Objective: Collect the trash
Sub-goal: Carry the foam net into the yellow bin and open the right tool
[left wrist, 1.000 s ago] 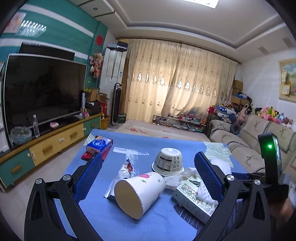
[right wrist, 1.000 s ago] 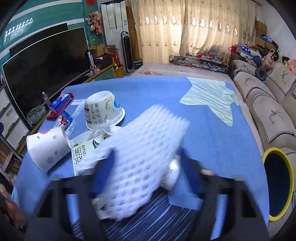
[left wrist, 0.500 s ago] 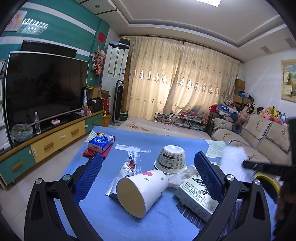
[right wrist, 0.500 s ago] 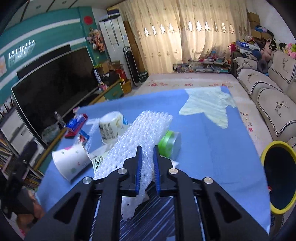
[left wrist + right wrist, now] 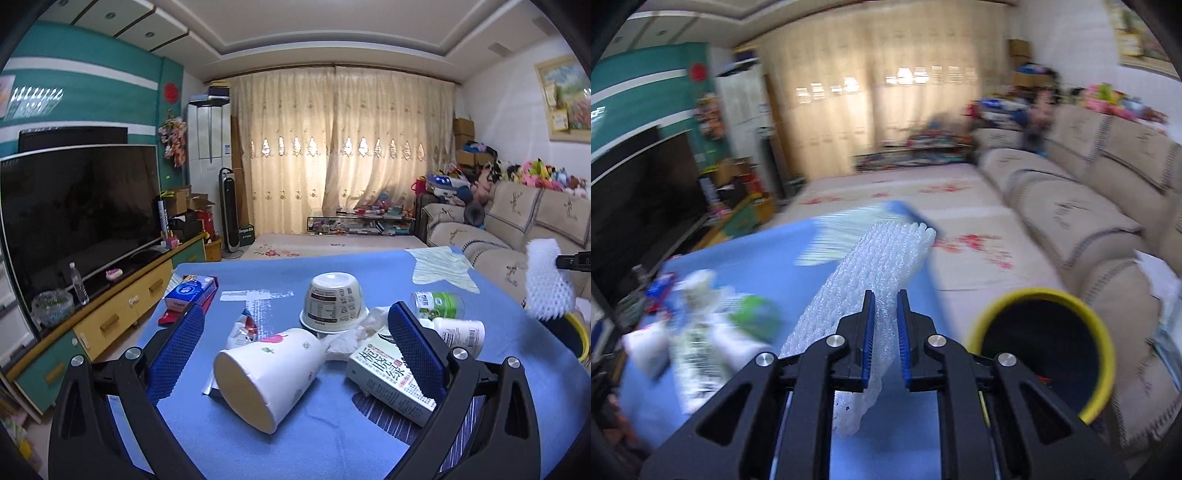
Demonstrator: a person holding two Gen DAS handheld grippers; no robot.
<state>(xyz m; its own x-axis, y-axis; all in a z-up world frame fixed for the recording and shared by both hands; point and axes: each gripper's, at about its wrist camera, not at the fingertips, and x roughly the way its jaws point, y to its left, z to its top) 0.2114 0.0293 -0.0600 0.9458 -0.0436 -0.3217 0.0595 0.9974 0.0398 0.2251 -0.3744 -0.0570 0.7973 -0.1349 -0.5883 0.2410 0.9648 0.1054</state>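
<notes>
A: In your left wrist view, what lay ahead?

B: Your left gripper [image 5: 295,347] gaped wide, holding nothing. The paper cup [image 5: 267,373] lay on its side on the blue table [image 5: 332,439], mouth toward you; the foam net [image 5: 546,284] hung far right.

A: And your right wrist view?

B: Your right gripper [image 5: 886,343] pinched the foam net [image 5: 882,266], its length pointing away, left of the yellow-rimmed bin [image 5: 1100,354]; its contents were indiscernible.

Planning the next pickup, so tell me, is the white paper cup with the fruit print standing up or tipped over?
Tipped over. The paper cup lies on its side on the blue table, between the fingers of the open left gripper.
</notes>
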